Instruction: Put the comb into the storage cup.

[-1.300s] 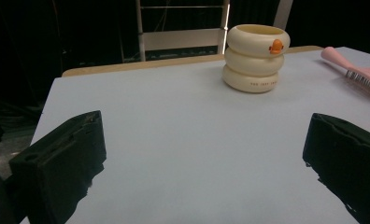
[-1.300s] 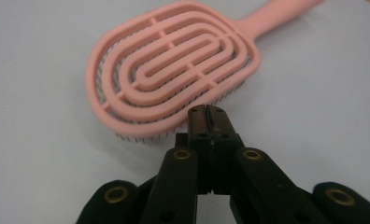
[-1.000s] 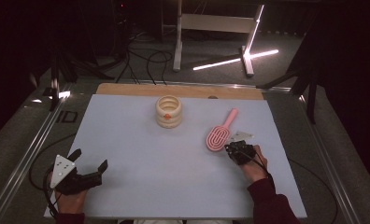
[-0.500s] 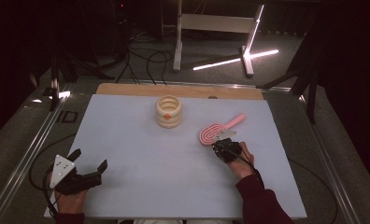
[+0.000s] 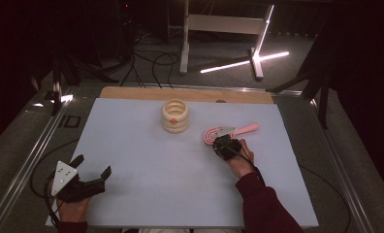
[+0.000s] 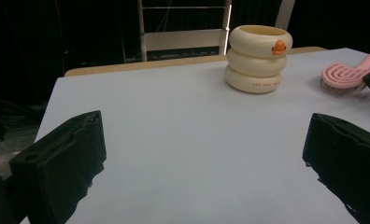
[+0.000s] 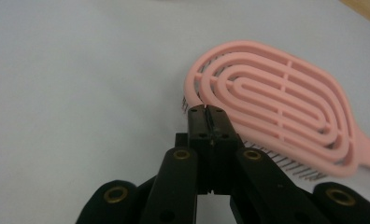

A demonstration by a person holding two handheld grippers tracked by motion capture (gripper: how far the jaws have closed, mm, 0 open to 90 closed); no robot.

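1. Broadly, the white table (image 5: 146, 194) spans the high view, with a strip of wood along its far edge.
2. Near that far edge stands a cream ringed cup (image 5: 175, 116) with a small orange mark on its side.
3. At the near left corner rests the left gripper (image 5: 94, 170), its jaws spread wide apart with nothing between them.
4. Right of the cup lies the pink hairbrush (image 5: 229, 132), bristles down.
5. Against the brush's rounded head sits the right gripper (image 7: 207, 112), its jaws pressed together, tips touching the brush's rim.
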